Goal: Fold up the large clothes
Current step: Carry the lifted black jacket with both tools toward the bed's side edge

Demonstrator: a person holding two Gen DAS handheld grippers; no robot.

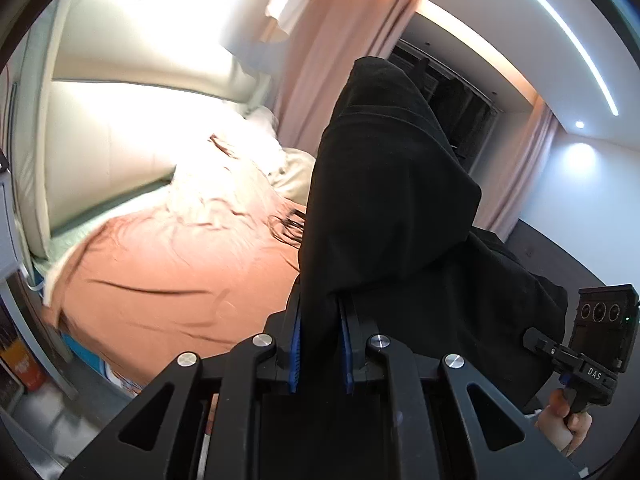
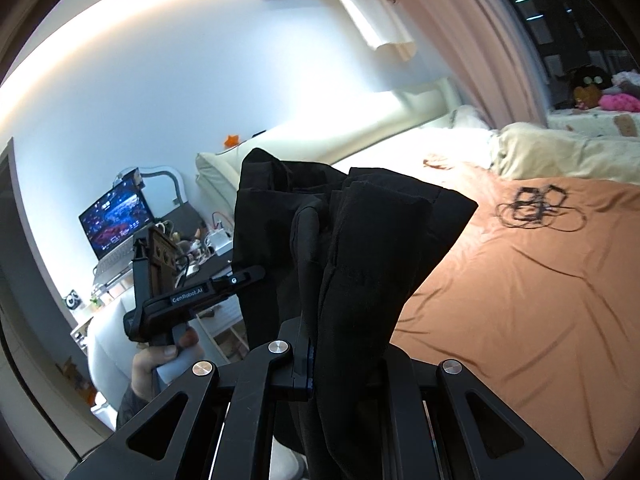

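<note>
A large black garment [image 1: 384, 200] hangs in the air over the bed, bunched in thick folds. My left gripper [image 1: 320, 320] is shut on one edge of it, blue pads pressed to the cloth. My right gripper [image 2: 344, 344] is shut on another bunched part of the same garment [image 2: 360, 248], and the cloth hides its right finger. Each view shows the other tool: the right gripper's body [image 1: 596, 344] at the far right, the left gripper's body [image 2: 180, 300] at the left with a hand on its handle.
Below lies a bed with an orange sheet [image 2: 520, 280], [image 1: 168, 280], with a tangle of black cable [image 2: 536, 204] on it. Cream pillows [image 2: 552, 152], a padded headboard [image 1: 120, 128] and pink curtains [image 1: 340, 60] lie beyond. A desk with a lit laptop [image 2: 116, 216] stands at the left.
</note>
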